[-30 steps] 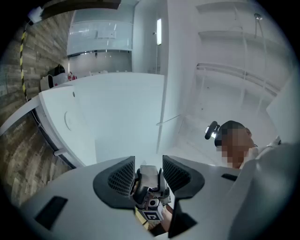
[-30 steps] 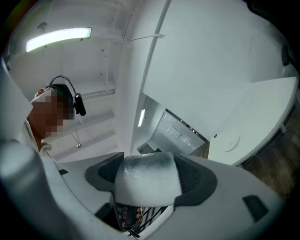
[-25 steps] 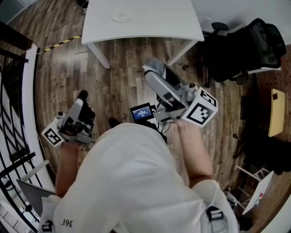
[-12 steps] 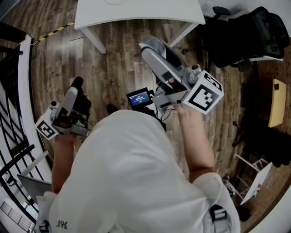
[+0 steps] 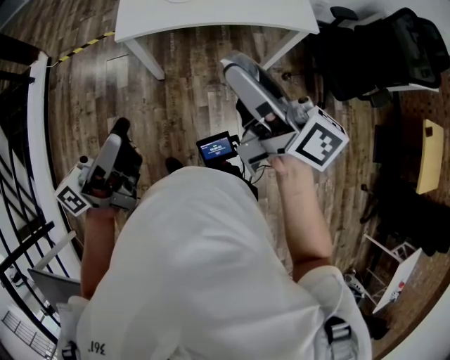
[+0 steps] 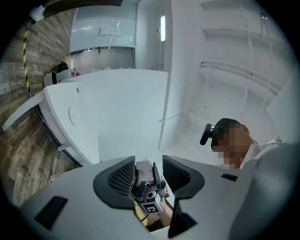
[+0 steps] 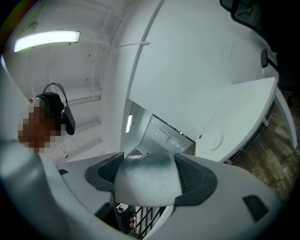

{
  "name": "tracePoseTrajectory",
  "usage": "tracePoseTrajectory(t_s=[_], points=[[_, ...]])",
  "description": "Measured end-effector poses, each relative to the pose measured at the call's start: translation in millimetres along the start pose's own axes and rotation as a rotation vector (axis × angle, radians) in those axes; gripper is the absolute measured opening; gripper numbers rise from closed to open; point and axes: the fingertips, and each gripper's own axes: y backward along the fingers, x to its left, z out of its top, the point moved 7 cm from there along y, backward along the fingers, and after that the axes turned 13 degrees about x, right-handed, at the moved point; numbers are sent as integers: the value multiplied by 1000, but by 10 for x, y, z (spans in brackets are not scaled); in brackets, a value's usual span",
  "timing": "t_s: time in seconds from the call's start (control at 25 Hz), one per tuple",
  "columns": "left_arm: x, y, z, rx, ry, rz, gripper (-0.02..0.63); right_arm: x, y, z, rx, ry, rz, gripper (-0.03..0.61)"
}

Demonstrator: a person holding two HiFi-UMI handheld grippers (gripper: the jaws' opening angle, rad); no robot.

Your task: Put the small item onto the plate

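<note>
My right gripper (image 5: 241, 77) is shut on the small item (image 5: 235, 67), a rounded grey-white piece held high above the wooden floor. In the right gripper view the item (image 7: 147, 181) fills the gap between the jaws. The round white plate (image 7: 214, 140) lies on the white table (image 5: 211, 17) ahead, well away from both grippers. My left gripper (image 5: 118, 129) hangs low at the left, open and holding nothing. The left gripper view shows the plate (image 6: 72, 114) on the table (image 6: 122, 108), and the other gripper appears between the open jaws.
A black office chair (image 5: 380, 56) stands right of the table. A black railing (image 5: 21, 232) runs along the left. Yellow-black tape (image 5: 84, 48) marks the floor near the table's left leg. A yellow thing (image 5: 427, 165) lies at the far right.
My right gripper has risen and moved a little right with the item. The left gripper has drifted left. The table sits higher in the head view.
</note>
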Motion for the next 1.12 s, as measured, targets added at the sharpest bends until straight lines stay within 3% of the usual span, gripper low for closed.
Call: tracePoseTrajectory(t_s=[1.12], points=[[48,-63,-40,41,19,-5,183,-63,74,-111,28,-20,-40,339]])
